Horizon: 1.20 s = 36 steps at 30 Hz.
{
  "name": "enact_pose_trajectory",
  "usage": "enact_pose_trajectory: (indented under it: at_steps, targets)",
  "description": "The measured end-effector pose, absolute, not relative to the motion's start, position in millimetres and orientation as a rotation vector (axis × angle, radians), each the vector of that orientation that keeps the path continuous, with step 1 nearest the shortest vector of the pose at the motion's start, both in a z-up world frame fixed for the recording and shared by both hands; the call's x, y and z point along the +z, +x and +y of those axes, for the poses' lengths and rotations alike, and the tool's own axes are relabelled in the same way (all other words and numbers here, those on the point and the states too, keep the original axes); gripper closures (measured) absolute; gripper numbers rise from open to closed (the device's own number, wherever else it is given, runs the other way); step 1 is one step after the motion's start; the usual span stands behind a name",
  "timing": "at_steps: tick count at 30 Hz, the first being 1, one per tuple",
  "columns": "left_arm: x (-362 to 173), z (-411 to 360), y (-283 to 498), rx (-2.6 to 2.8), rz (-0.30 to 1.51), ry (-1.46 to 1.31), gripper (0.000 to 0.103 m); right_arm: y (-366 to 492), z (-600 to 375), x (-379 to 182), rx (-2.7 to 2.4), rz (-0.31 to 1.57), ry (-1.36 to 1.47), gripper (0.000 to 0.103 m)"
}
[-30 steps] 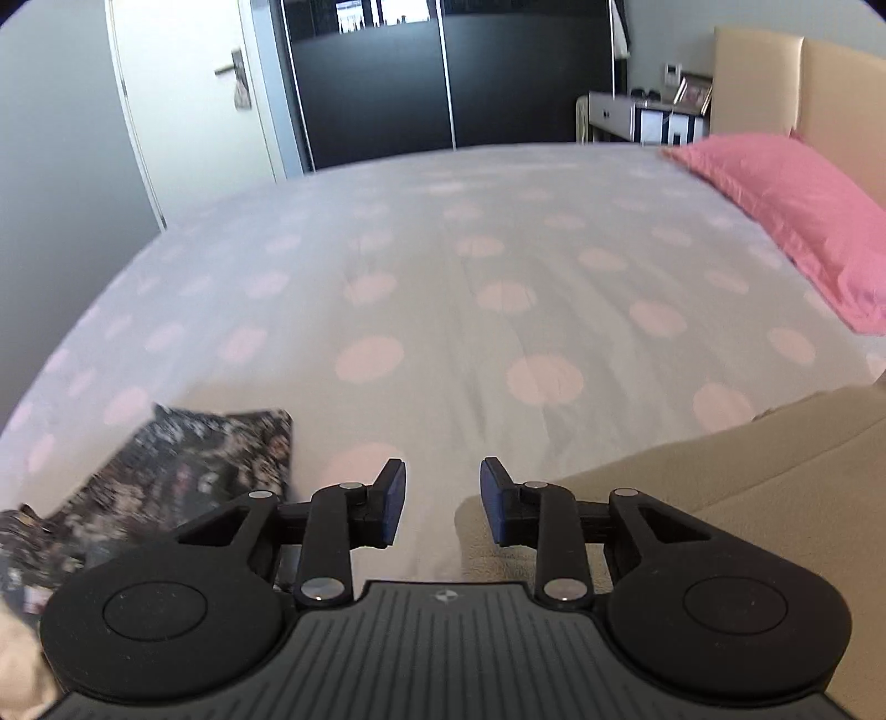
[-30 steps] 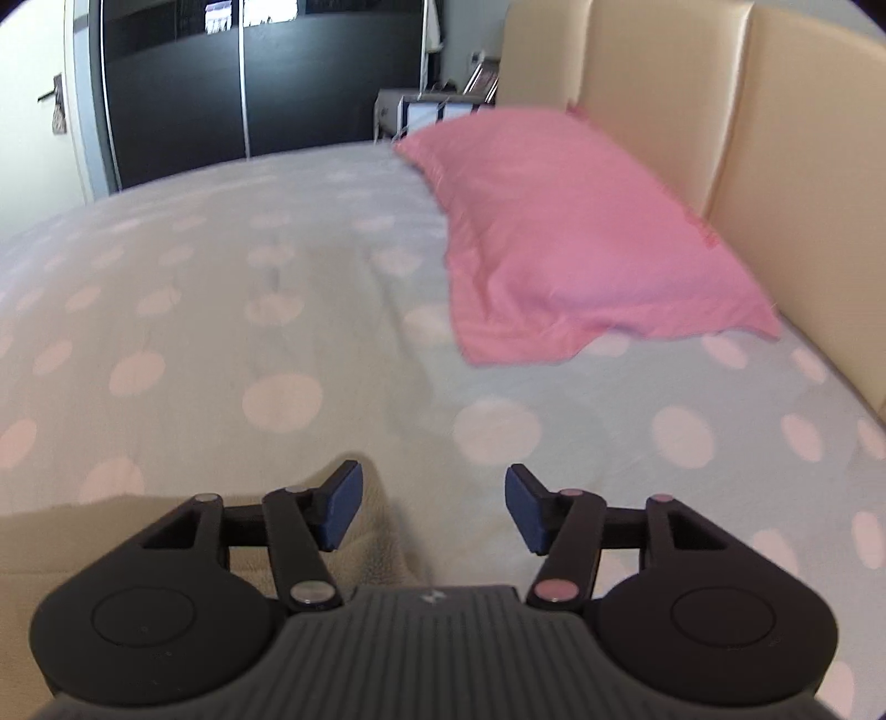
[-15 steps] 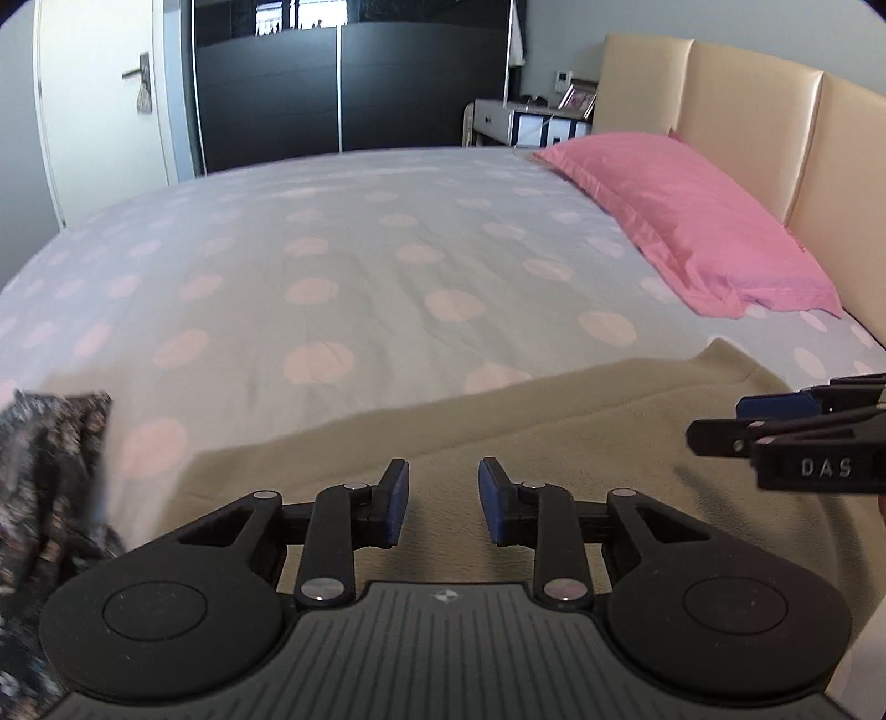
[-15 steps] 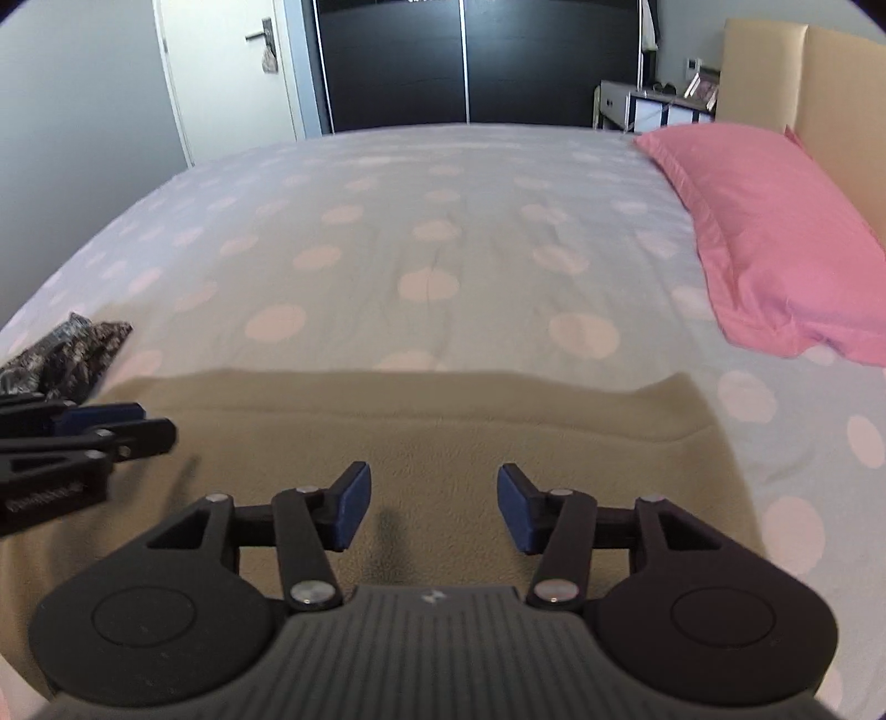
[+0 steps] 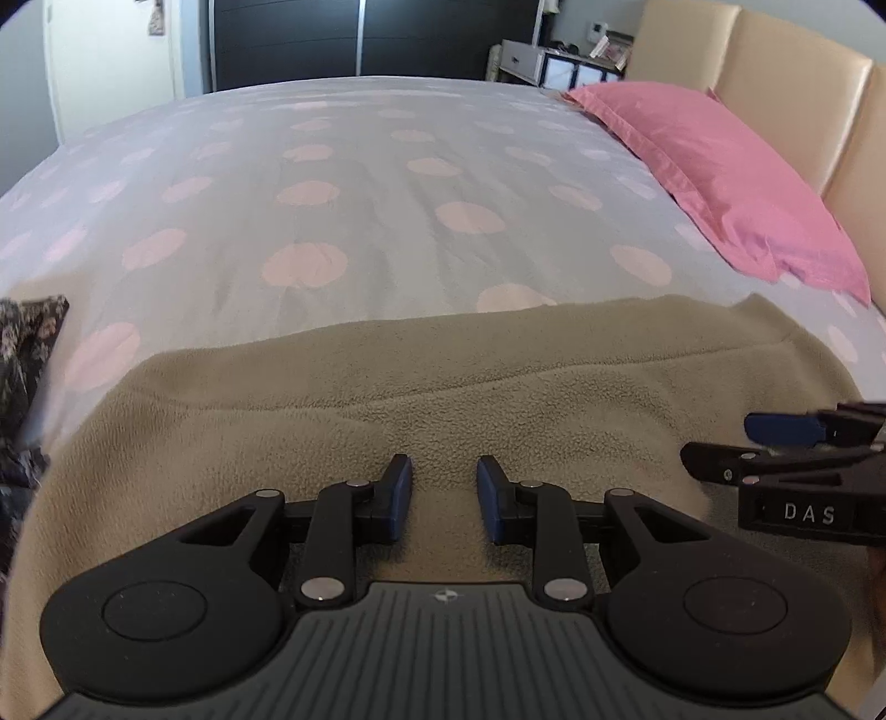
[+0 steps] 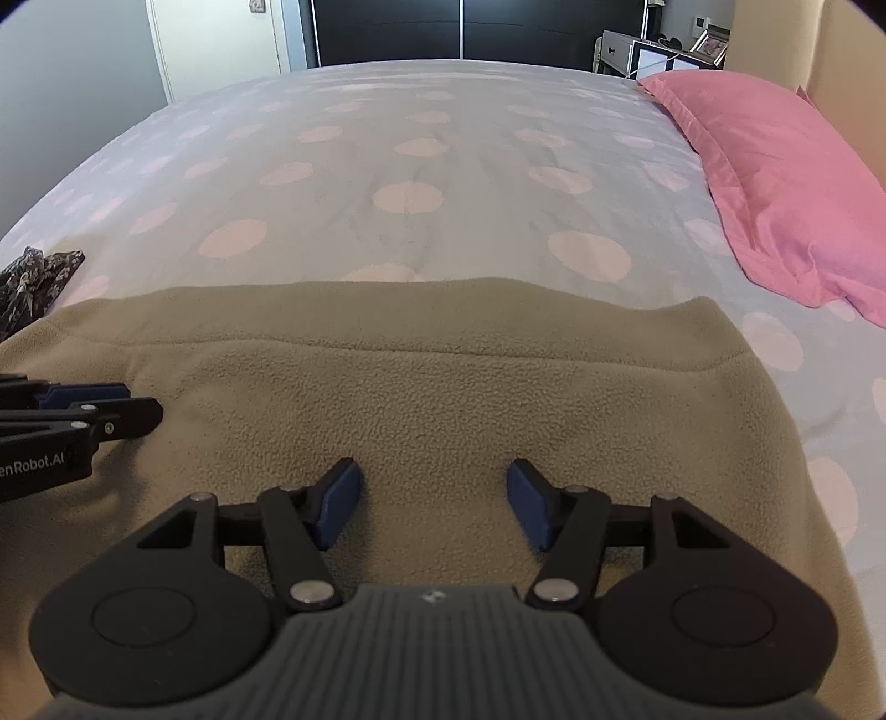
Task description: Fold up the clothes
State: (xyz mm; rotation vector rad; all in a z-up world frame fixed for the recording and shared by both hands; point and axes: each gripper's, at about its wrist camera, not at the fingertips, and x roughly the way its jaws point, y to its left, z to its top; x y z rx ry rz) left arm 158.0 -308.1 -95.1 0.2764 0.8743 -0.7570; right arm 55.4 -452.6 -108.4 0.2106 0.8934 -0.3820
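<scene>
A beige fleece garment (image 5: 443,387) (image 6: 454,399) lies spread flat on the near part of the bed, its far edge folded into a straight hem. My left gripper (image 5: 444,490) hovers low over its left part, jaws a narrow gap apart, with nothing between the pads. Over its right part, my right gripper (image 6: 434,495) has its jaws opening wide, and only fleece shows below them. Each gripper appears from the side in the other's view: the right gripper (image 5: 775,443) at the right edge, the left gripper (image 6: 111,410) at the left edge.
A dark floral garment (image 5: 27,343) (image 6: 39,271) lies bunched at the fleece's left. The bed cover (image 5: 387,194) is pale with pink dots. A pink pillow (image 5: 720,183) (image 6: 786,183) rests against the beige headboard (image 5: 775,66). A black wardrobe (image 6: 470,27) and a white door stand beyond.
Both grippers have come down and forward over the fleece, which now fills the lower half of each view. The right jaws stand wider than half a second ago.
</scene>
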Motion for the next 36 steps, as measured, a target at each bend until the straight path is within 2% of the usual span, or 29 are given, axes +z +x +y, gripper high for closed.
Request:
enact_pose_trajectory:
  at_steps: [5, 10, 16, 23, 29, 36]
  targets:
    - [-61, -278, 139, -0.742, 0.852, 0.299, 0.079, 25, -446, -86, -0.401, 0.919, 0.175, 0.04]
    - [-51, -220, 131, -0.706, 0.824, 0.361, 0.079, -25, -461, -73, -0.442, 0.944, 0.212, 0.039]
    - [-71, -165, 139, -0.708, 0.884, 0.312, 0.079, -61, -486, -93, -0.458, 0.98, 0.337, 0.038]
    - [-95, -165, 139, -0.689, 0.899, 0.312, 0.079, -48, -467, -123, -0.519, 1.007, 0.265, 0.033]
    - [-75, -145, 131, -0.691, 0.934, 0.297, 0.079, -67, -468, -109, -0.514, 0.988, 0.312, 0.033]
    - [-90, -114, 104, -0.696, 0.945, 0.411, 0.079, -107, -469, -111, -0.492, 1.015, 0.29, 0.033]
